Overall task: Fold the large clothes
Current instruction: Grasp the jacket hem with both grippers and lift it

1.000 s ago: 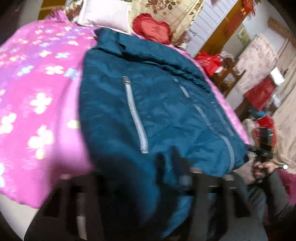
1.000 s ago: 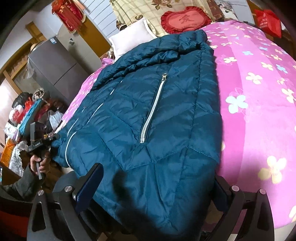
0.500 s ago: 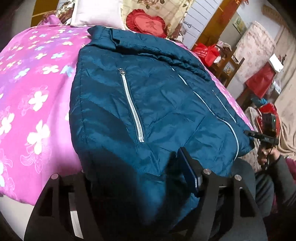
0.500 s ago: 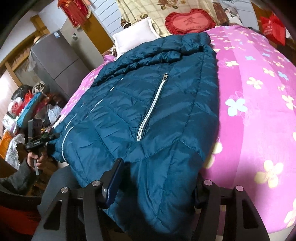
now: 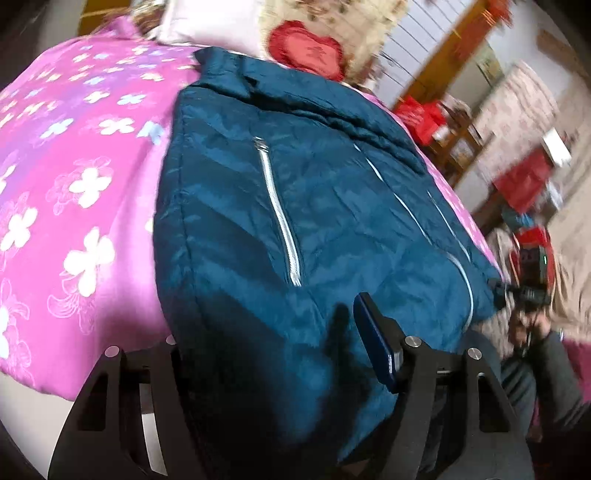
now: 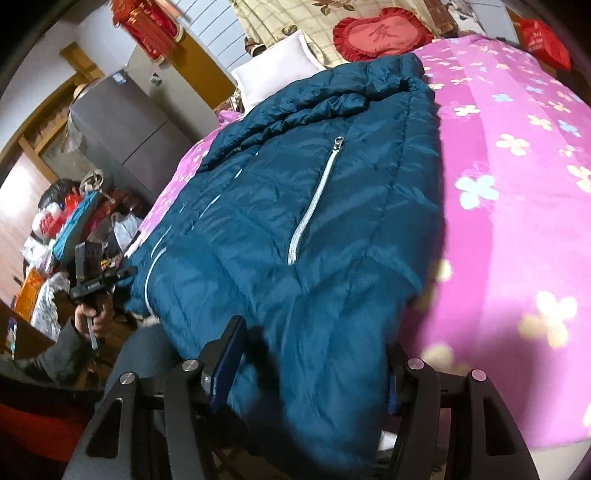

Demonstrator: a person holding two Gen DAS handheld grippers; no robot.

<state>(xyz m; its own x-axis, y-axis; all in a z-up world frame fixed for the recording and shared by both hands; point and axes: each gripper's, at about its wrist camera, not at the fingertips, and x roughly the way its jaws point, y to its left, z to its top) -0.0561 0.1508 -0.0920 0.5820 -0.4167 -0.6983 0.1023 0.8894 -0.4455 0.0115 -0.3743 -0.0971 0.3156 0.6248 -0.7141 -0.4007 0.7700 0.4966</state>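
A dark teal puffer jacket [image 5: 295, 206] lies front-up on the pink flowered bedspread [image 5: 74, 184], collar away from me, with silver pocket zips [image 6: 314, 206]. My left gripper [image 5: 269, 332] straddles the hem near me. Its jaws are closing and padded fabric fills the gap, hiding the left finger. The blue pad [image 5: 373, 347] of the right finger lies against the cloth. My right gripper [image 6: 314, 343] is shut on the jacket [image 6: 295, 258] at its hem, with the fabric bulging between the two fingers.
A red heart cushion [image 6: 380, 35] and a white pillow [image 6: 273, 74] lie at the head of the bed. A hand holds another gripper [image 5: 528, 291] at the jacket's side corner, also seen from the right wrist as a gripper [image 6: 96, 280]. A grey fridge [image 6: 125, 125] and clutter flank the bed.
The left jaws, nearly together a second ago, have spread around the hem. The right jaws have come in from wide open onto the hem and stayed there.
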